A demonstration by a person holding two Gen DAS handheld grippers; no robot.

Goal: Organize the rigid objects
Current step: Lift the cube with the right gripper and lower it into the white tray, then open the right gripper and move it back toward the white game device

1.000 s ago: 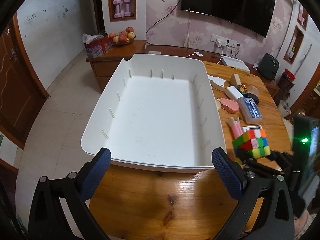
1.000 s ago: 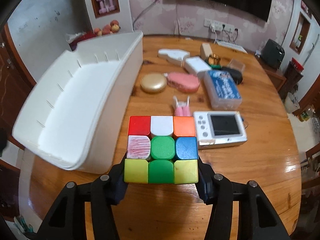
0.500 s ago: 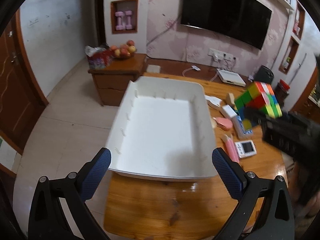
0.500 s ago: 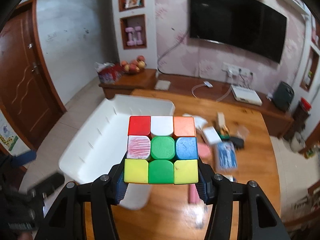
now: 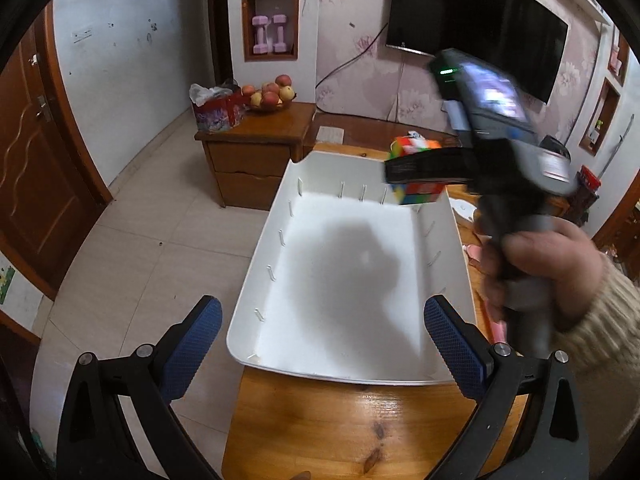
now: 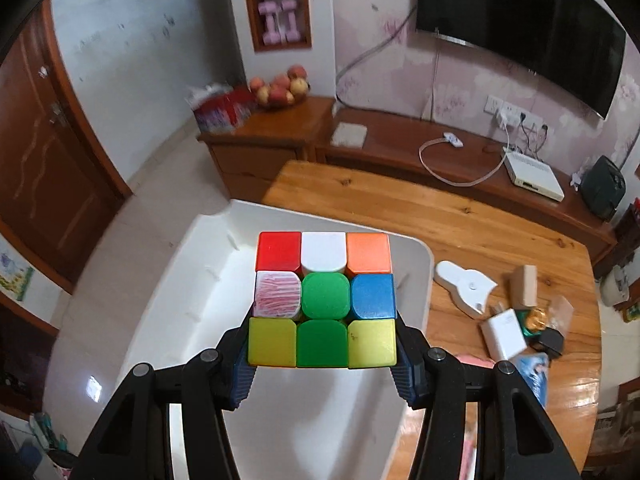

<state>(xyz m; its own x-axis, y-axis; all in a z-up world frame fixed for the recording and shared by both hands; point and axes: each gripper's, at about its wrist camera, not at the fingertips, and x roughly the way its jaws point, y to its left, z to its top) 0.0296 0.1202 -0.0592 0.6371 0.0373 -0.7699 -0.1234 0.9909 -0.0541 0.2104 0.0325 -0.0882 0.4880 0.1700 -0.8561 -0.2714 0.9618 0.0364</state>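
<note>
My right gripper (image 6: 322, 364) is shut on a multicoloured puzzle cube (image 6: 323, 300) and holds it in the air over the far right part of a large white bin (image 6: 192, 320). In the left wrist view the cube (image 5: 416, 196) and the right gripper (image 5: 418, 170) hang above the bin's (image 5: 348, 376) far right corner, casting a shadow on its floor. My left gripper (image 5: 322, 344) is open and empty, above the bin's near edge.
The bin sits on a wooden table (image 5: 344, 432). To its right lie a white holder (image 6: 466, 286), a white charger (image 6: 502, 334), a blue box (image 6: 534, 372), a wooden block (image 6: 524, 286) and a black adapter (image 6: 550, 340). A low cabinet (image 5: 256, 152) with fruit stands behind.
My right gripper has carried the cube left from beside the bin to over its far right part. My left gripper has risen and drawn back.
</note>
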